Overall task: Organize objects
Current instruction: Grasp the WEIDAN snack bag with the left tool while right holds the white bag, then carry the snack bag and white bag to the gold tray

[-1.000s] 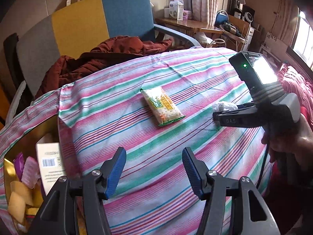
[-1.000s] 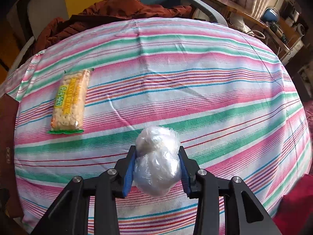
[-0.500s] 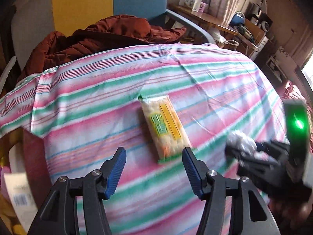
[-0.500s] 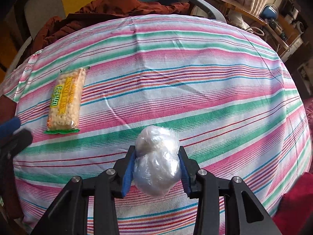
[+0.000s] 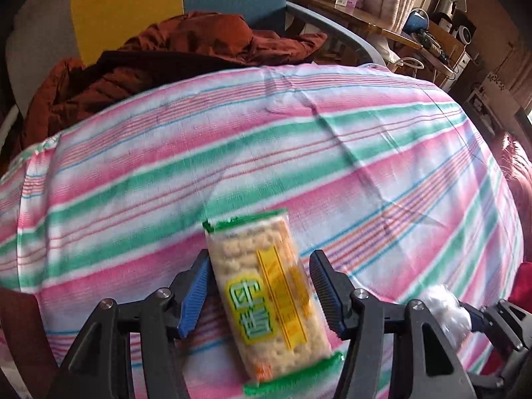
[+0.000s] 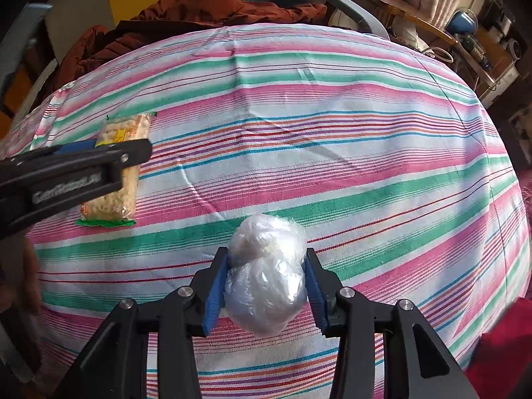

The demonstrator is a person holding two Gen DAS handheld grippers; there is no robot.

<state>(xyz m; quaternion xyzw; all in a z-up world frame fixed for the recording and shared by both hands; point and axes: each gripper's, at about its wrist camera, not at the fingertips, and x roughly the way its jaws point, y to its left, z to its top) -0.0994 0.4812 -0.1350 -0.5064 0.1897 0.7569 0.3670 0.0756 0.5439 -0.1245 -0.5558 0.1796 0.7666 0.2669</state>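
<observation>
Straddling cracker packet (image 5: pixel 266 302), left gripper (image 5: pixel 262 296) open, right gripper (image 6: pixel 266 286) clamping plastic bundle (image 6: pixel 266 276)

- Daylight, warm, entering from the right side; dark vignette in all corners of both fisheye views.
- Strong barrel distortion: pink, green and white striped cloth (image 6: pixel 332 139) bulging into a dome, edges curved.
- Left wrist view motion-blurred; stripes smeared, yellow-and-green clear-wrapped cracker packet (image 5: pixel 269 306) soft, print hard to read.
- Right wrist view sharper; specular glints on crumpled clear plastic bundle (image 6: pixel 266 279).
- Rust-brown quilted jacket (image 6: pixel 186 23) half lit, folds in deep shadow.
- Cluttered wooden desk (image 5: pixel 392 33) at back small, compressed, dim.
</observation>
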